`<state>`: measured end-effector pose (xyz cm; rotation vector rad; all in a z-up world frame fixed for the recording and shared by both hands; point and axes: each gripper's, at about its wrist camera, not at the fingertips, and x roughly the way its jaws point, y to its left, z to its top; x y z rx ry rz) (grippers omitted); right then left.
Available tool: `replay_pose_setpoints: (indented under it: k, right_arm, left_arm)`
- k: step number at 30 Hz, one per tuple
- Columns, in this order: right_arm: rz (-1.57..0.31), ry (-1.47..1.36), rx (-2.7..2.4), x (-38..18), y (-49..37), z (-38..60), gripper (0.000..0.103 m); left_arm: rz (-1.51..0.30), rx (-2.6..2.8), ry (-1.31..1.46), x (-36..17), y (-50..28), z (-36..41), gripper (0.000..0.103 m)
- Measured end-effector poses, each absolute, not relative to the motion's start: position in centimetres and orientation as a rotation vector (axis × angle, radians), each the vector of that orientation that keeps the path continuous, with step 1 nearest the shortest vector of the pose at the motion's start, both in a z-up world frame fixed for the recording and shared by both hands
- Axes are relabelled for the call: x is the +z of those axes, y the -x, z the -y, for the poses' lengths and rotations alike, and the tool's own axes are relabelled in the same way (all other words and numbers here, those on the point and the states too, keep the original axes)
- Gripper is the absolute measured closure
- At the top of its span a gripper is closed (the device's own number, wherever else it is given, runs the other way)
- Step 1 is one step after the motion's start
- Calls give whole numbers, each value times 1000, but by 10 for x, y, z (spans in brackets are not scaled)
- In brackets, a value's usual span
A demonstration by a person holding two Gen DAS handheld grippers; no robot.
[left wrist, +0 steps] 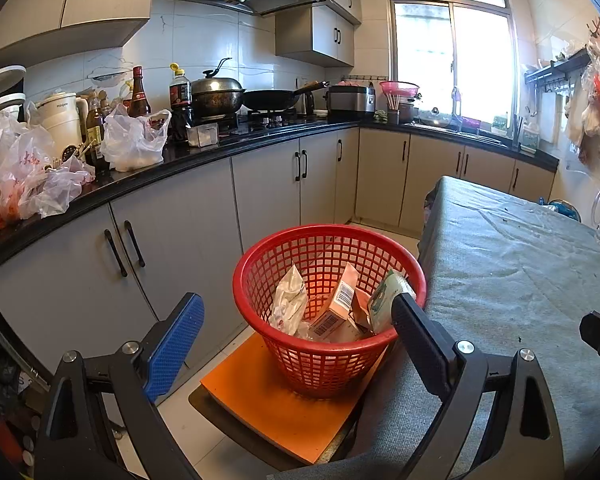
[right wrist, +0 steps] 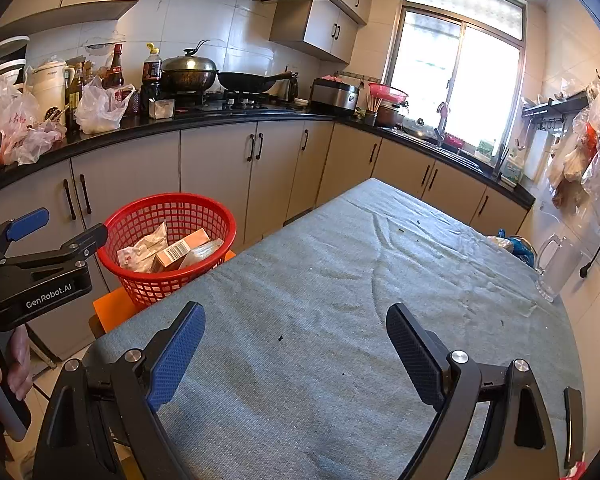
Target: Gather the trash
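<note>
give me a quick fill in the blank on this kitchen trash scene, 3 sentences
1. The trash lies in a ____ mesh basket.
2. The basket stands on an ____ stool.
3. The jaws of the left gripper and the right gripper both stand ____, holding nothing.

Missing words: red; orange; open

Trash (left wrist: 340,304) in basket (left wrist: 328,364); basket left of table (left wrist: 520,280)

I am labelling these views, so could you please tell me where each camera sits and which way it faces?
Left wrist: on the left gripper, jaws open, facing the red basket beside the table.
Right wrist: on the right gripper, jaws open, facing along the grey tablecloth; a hand shows at left.
Shared: basket, kitchen counter, window.
</note>
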<state>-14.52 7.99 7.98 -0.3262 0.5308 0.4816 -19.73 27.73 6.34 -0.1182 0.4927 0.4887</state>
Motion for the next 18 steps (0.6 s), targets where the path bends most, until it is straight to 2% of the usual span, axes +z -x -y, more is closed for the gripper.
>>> replay_pose_setpoints:
  k: [18]
  right_arm:
    - [-531,328,482,78,146,-80,8]
  left_arm:
    - [-491,493,123,62,203,-276,9]
